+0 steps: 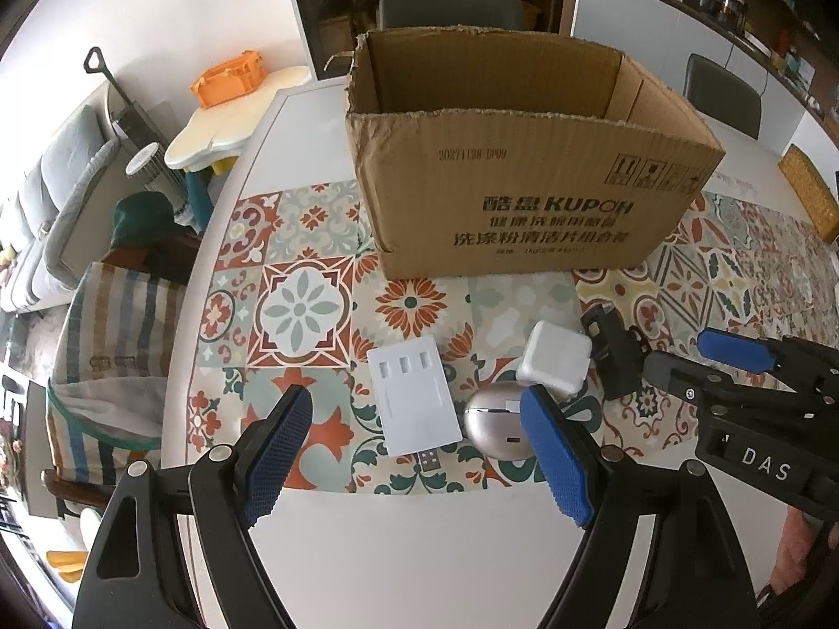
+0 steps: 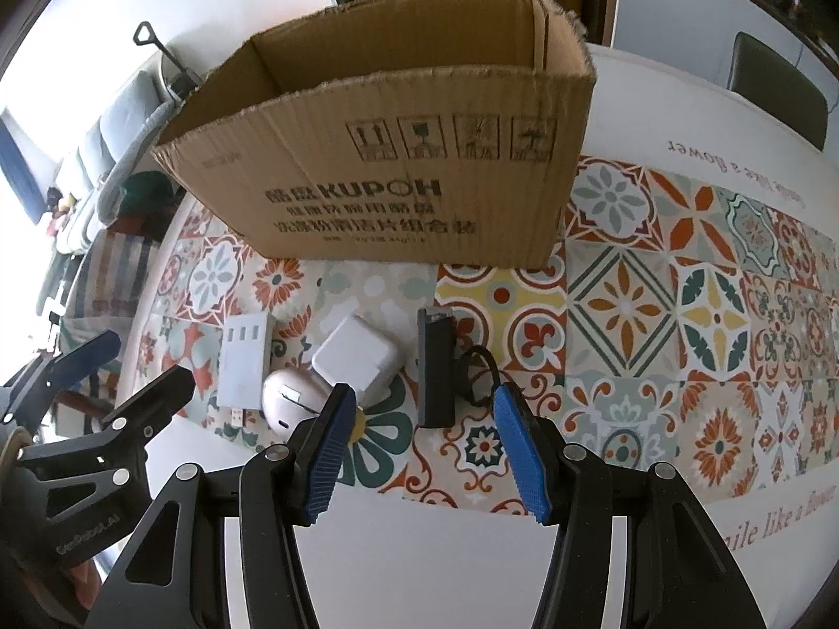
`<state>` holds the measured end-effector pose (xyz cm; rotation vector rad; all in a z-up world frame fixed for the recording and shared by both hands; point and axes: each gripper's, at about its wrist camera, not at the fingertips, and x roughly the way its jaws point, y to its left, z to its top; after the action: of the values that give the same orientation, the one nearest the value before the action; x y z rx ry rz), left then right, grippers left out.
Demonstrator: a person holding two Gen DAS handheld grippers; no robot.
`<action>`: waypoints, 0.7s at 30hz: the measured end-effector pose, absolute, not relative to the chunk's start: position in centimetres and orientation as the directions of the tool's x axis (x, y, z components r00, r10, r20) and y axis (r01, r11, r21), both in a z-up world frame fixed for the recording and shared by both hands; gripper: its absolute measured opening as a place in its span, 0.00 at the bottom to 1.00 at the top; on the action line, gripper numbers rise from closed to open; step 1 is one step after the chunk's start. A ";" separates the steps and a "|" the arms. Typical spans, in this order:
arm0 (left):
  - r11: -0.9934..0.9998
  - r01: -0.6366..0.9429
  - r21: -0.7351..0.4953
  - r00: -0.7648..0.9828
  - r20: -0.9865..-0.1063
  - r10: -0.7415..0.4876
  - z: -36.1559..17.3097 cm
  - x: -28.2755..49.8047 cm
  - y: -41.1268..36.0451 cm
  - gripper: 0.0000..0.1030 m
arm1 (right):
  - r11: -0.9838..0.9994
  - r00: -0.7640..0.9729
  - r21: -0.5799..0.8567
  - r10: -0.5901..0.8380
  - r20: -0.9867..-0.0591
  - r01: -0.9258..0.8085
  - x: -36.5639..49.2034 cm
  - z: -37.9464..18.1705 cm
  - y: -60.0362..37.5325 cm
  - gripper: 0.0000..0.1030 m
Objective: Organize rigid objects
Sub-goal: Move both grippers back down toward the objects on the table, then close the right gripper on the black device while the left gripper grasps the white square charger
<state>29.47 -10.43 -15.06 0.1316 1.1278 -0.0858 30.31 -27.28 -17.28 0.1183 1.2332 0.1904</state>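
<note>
Chargers: white hub (image 1: 411, 401), cube (image 1: 555, 361), silver case (image 1: 495, 422), crowded touching, box (image 1: 524, 194) at 12 o'clock. Left gripper (image 1: 419, 451) and right gripper (image 2: 425, 443) both released, empty. Risk: closing on one likely nudges its neighbours.

Grey sofa (image 1: 47, 199) far left, orange crate (image 1: 228, 85) on cream side table (image 1: 230, 123), striped bag (image 1: 118, 325) beside

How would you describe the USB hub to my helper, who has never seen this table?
Start at the big open cardboard box on the patterned mat. In the row of small items before it, the USB hub lies leftmost: a flat white rectangle with three slots and a plug, unlike the rounded silver case beside it.
</note>
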 end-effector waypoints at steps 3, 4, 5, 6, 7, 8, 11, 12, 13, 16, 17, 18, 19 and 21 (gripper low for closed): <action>0.989 0.133 0.063 0.424 -0.906 0.000 -15.4 29.5 -10.4 0.79 | 0.977 0.307 0.194 0.210 -0.928 -0.084 30.4 -17.9 -27.1 0.54; 0.989 0.134 0.062 0.422 -0.906 -0.001 -15.5 29.6 -10.4 0.79 | 0.977 0.304 0.195 0.212 -0.929 -0.085 30.4 -18.0 -27.1 0.54; 0.989 0.133 0.062 0.421 -0.907 0.000 -15.6 29.6 -10.4 0.79 | 0.977 0.303 0.197 0.214 -0.929 -0.086 30.5 -18.2 -27.1 0.54; 0.989 0.132 0.062 0.421 -0.907 0.001 -15.7 29.6 -10.4 0.79 | 0.976 0.301 0.198 0.215 -0.929 -0.086 30.5 -18.3 -27.0 0.54; 0.989 0.131 0.062 0.420 -0.907 0.002 -15.8 29.6 -10.4 0.79 | 0.976 0.298 0.200 0.217 -0.930 -0.086 30.5 -18.4 -27.0 0.54; 0.989 0.131 0.064 0.418 -0.908 0.003 -15.9 29.6 -10.4 0.79 | 0.976 0.295 0.201 0.218 -0.930 -0.087 30.5 -18.5 -27.0 0.54; 0.989 0.133 0.064 0.412 -0.911 0.003 -16.2 29.6 -10.3 0.79 | 0.975 0.287 0.204 0.220 -0.932 -0.086 30.6 -19.0 -26.9 0.54; 0.989 0.134 0.063 0.411 -0.912 0.002 -16.4 29.6 -10.4 0.79 | 0.975 0.283 0.205 0.221 -0.933 -0.086 30.6 -19.1 -26.9 0.54; 0.989 0.133 0.061 0.410 -0.912 0.001 -16.4 29.5 -10.3 0.79 | 0.975 0.282 0.206 0.222 -0.933 -0.085 30.6 -19.3 -26.8 0.54; 0.990 0.132 0.058 0.410 -0.912 -0.001 -16.7 29.5 -10.3 0.79 | 0.973 0.278 0.213 0.228 -0.933 -0.084 30.6 -19.6 -26.8 0.54; 0.990 0.129 0.057 0.412 -0.911 -0.002 -16.7 29.5 -10.2 0.79 | 0.973 0.277 0.215 0.229 -0.933 -0.083 30.6 -19.7 -26.8 0.54; 0.990 0.127 0.054 0.412 -0.911 -0.003 -16.8 29.4 -10.2 0.79 | 0.973 0.277 0.216 0.231 -0.933 -0.084 30.6 -19.8 -26.8 0.54; 0.991 0.127 0.051 0.409 -0.912 -0.006 -16.9 29.4 -10.2 0.79 | 0.972 0.277 0.217 0.232 -0.932 -0.084 30.6 -19.9 -26.9 0.54; 0.990 0.130 0.051 0.406 -0.914 -0.006 -17.0 29.4 -10.3 0.79 | 0.971 0.283 0.224 0.239 -0.929 -0.086 30.6 -20.0 -26.8 0.54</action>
<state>29.38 -10.26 -17.00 0.1209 1.1502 -0.0861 30.60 -26.82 -20.00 0.1397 1.2667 0.2183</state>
